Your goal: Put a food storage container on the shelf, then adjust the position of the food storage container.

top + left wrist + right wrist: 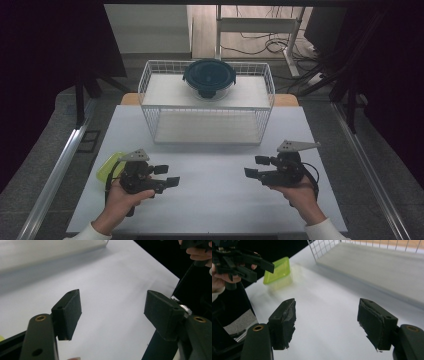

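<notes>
- Left gripper (167, 175): released, empty, held low over the smooth white worktop (215, 200); translucent green plastic lid (108, 166) just behind it.
- Right gripper (256, 166): released, empty, pointing inward.

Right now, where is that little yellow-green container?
In the high view the yellow-green container sits on the white table near its left edge, just behind the left gripper, well in front of the wire basket.
</notes>
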A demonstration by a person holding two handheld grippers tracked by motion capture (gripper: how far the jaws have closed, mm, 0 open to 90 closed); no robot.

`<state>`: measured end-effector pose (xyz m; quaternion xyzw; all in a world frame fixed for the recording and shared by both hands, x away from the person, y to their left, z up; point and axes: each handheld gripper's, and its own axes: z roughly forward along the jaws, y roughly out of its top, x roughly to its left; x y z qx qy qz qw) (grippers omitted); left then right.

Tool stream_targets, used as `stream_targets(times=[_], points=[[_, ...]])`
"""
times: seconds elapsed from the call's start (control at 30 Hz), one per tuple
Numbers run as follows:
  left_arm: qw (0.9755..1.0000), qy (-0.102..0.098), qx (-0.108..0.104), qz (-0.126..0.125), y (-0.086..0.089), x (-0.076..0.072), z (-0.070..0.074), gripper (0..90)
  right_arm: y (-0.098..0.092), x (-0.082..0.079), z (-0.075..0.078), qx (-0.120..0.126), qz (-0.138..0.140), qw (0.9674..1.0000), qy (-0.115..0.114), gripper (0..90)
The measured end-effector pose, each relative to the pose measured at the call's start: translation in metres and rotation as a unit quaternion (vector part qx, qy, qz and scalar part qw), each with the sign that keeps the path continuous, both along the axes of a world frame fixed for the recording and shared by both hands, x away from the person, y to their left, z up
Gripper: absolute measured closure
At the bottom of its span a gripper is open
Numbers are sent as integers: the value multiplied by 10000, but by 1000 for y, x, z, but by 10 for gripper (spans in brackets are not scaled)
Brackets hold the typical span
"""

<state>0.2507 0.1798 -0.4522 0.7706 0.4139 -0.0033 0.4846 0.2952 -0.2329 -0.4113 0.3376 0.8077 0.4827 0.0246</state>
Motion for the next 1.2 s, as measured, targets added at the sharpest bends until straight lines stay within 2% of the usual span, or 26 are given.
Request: stream_targets(times=[0.07,0.23,0.33,0.47,0.7,0.83,0.97,1.07,1.13,1.2], points=[[10000,40,58,-15,1,-1,-5,292,-3,-3,-9,-16,-1,10000,25,312],[9998,-10,177,87,5,-3,-9,292,-6,-8,-24,-294,2,9995,85,311],[9995,-25,301,116,5,-4,-11,294,-4,-7,-27,-372,41,9993,85,309],[9993,-35,341,121,6,-6,-12,293,0,-9,-28,-437,87,9990,57,309],[9994,-161,233,175,16,-13,-1,282,0,-7,-29,-442,27,9990,67,307],[9994,-156,182,251,25,-11,5,282,-3,-7,-32,-441,-66,9989,137,307],[9994,-143,170,275,39,-14,15,278,-4,-7,-34,-449,-97,9988,173,306],[9988,-141,261,378,60,-22,19,306,-4,-6,-33,-342,-43,9991,236,298],[9981,-104,339,496,75,-26,20,351,-3,-5,-34,-327,-29,9992,248,296],[9972,82,428,607,92,-30,19,446,-3,-5,-35,-331,-28,9990,291,295]])
